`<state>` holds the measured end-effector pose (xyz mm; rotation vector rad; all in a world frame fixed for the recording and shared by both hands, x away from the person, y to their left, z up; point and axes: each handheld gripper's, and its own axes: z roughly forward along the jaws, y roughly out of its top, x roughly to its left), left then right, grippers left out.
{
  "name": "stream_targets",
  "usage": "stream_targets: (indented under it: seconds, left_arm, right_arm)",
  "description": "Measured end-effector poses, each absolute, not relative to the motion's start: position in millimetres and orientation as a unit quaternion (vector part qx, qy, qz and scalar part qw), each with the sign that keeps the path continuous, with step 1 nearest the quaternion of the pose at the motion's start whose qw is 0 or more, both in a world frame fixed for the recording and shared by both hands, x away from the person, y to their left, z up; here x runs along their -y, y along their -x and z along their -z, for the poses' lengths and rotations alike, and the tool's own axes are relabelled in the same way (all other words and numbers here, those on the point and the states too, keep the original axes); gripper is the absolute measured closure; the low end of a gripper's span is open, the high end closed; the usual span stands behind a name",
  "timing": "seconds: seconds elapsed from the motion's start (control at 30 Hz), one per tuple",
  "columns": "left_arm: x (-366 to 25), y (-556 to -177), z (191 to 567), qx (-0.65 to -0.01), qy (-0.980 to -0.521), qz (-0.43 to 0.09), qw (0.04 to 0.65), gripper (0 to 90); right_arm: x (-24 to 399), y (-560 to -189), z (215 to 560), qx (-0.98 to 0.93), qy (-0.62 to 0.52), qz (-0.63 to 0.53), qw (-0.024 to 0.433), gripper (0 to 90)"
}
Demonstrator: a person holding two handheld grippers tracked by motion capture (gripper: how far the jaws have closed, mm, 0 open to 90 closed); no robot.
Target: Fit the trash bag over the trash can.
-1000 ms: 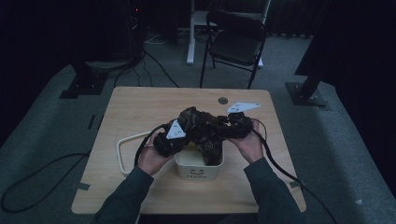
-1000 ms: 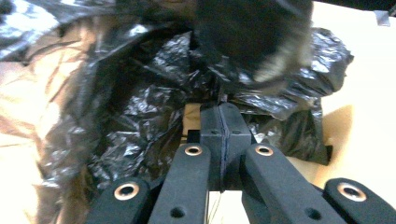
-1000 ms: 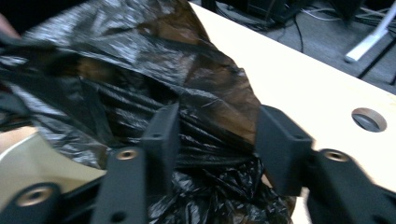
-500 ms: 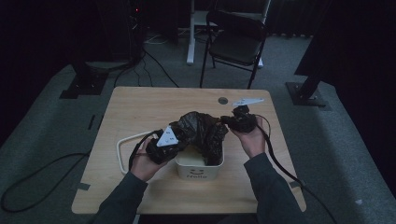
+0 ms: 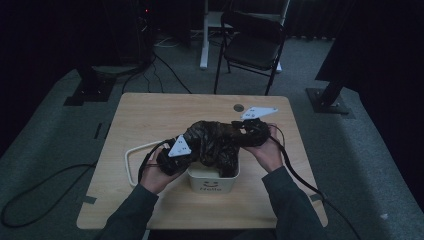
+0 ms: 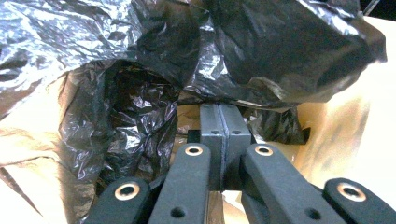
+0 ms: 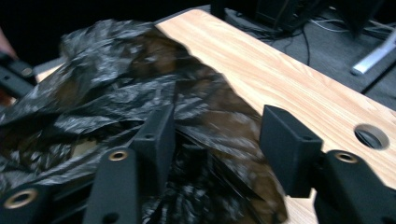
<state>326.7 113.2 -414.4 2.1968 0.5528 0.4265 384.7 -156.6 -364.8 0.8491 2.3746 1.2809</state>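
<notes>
A crumpled black plastic bag lies draped over a small white bin at the table's near middle. My left gripper is at the bag's left end. In the left gripper view its pads are pressed together, with the bag's edge at their tips. My right gripper is at the bag's right end. Its jaws have just been opening and now stand wide apart, and the bag film lies loose between and under them.
The wooden table has a round cable hole at the far right. A white loop lies left of the bin. A black folding chair stands beyond the table. Cables trail off both grippers.
The bag, bunched up a second ago, now lies stretched out between the two grippers over the bin. My left gripper has shifted slightly to the left.
</notes>
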Motion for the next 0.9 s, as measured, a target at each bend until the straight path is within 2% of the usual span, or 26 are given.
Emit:
stream_targets:
  seconds: [0.13,0.23,0.27,0.4,0.43,0.47,0.5,0.9]
  left_arm:
    - [-112.3,-326.3,415.0,-0.218,-0.871,-0.169,0.407,90.0]
    - [-111.9,-326.2,415.7,-0.218,-0.871,-0.168,0.406,90.0]
    - [-111.9,-326.2,415.7,-0.218,-0.871,-0.168,0.406,90.0]
    - [-112.9,-325.4,416.5,-0.217,-0.871,-0.167,0.407,90.0]
    - [-113.3,-325.0,416.4,-0.218,-0.871,-0.168,0.407,90.0]
    - [-113.3,-325.0,416.4,-0.218,-0.871,-0.168,0.407,90.0]
    - [-114.2,-324.5,416.9,-0.218,-0.871,-0.166,0.408,90.0]
    - [-127.8,-315.7,413.1,-0.220,-0.865,-0.165,0.420,90.0]
  right_arm:
    - [148.2,-385.9,365.5,-0.837,-0.282,-0.442,0.156,40.4]
    - [142.0,-390.6,366.4,-0.844,-0.277,-0.433,0.152,42.1]
    - [139.7,-392.0,366.8,-0.847,-0.277,-0.427,0.152,45.5]
    - [135.2,-397.8,370.9,-0.854,-0.285,-0.407,0.154,78.1]
    - [135.9,-399.5,371.9,-0.854,-0.293,-0.402,0.154,83.6]
    - [135.9,-399.5,371.9,-0.854,-0.293,-0.402,0.154,83.6]
    - [138.5,-403.0,373.2,-0.848,-0.316,-0.395,0.157,89.4]
    - [154.4,-408.9,369.6,-0.828,-0.381,-0.376,0.169,90.0]
